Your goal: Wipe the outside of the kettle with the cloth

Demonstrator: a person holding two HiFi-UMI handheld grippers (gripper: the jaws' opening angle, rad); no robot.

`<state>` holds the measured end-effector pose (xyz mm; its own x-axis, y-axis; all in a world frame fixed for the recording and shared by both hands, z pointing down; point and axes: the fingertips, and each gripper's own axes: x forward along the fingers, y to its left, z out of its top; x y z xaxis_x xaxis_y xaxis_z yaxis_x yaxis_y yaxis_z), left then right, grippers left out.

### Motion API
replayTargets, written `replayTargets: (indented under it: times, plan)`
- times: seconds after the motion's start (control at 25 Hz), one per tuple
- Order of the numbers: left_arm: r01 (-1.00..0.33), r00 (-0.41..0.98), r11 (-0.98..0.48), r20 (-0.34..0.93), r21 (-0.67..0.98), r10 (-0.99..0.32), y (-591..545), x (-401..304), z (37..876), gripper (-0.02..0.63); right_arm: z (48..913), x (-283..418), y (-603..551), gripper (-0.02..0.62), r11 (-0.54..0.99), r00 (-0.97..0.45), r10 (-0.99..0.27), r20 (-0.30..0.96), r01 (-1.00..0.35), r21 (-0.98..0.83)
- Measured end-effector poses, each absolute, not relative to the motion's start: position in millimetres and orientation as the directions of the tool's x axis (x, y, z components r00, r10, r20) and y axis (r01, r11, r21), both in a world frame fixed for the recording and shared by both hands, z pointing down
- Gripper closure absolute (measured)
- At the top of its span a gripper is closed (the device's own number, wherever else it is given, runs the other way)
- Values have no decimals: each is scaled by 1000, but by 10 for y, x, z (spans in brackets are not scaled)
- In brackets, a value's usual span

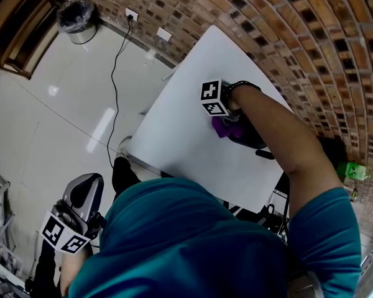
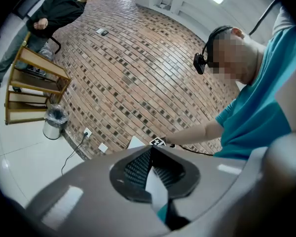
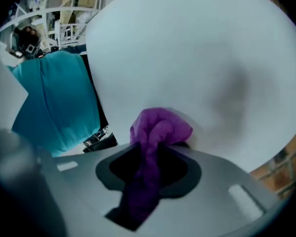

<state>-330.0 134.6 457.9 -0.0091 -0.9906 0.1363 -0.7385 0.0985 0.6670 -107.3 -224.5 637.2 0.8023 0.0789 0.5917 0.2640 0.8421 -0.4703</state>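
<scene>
On the white table [image 1: 180, 135], my right gripper [image 1: 227, 120] is shut on a bunched purple cloth [image 1: 224, 128]. The cloth lies against a dark kettle [image 1: 253, 140], which my forearm mostly hides. In the right gripper view the cloth [image 3: 160, 127] bulges out of the right gripper [image 3: 158, 149], with the white tabletop [image 3: 197, 48] behind it and no kettle visible. My left gripper [image 1: 81, 198] hangs at my side, off the table and over the floor. In its own view the left gripper [image 2: 150, 154] has its ribbed pads meeting at the tips with nothing between them.
A brick wall [image 1: 286, 30] runs along the table's far side. A bagged bin [image 1: 79, 18], a wooden shelf [image 1: 18, 23] and a black cable [image 1: 115, 73] are on the tiled floor at left. A green object [image 1: 354, 170] lies right of the table. Another person [image 2: 54, 9] stands far off.
</scene>
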Motion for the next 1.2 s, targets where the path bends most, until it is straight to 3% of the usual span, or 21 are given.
replayTargets:
  times: [0.12,0.32,0.52,0.68,0.84,1.08,1.2]
  plan:
    - [-738,-2,103,151,667,-989,1341,-3277,4594,601,6442,-1174,-2196,485,838,741,178,647,231,-495]
    - [-751,74,34,135,660,-988,1059,-3106,4480,602,5682,-1497,-2355,486,753,422,569,706,78,-654]
    - [-780,145,-16,156,626,-977,724,-2887,4335,602,5371,-1282,-2984,488,722,198,680,706,-13,-692]
    - [-782,175,0,220,623,-960,589,-2717,4394,603,5533,-1337,-3000,486,586,-45,808,587,-41,-809]
    - [-795,206,2,272,607,-940,461,-2570,4430,602,5905,-1437,-2974,486,544,-177,823,540,-28,-838]
    - [-817,220,0,312,576,-924,282,-2494,4409,601,6428,-1476,-3106,486,659,-235,728,644,-15,-752]
    - [-820,239,-22,307,572,-921,207,-2479,4351,601,6217,-1411,-3420,488,742,-348,634,691,22,-670]
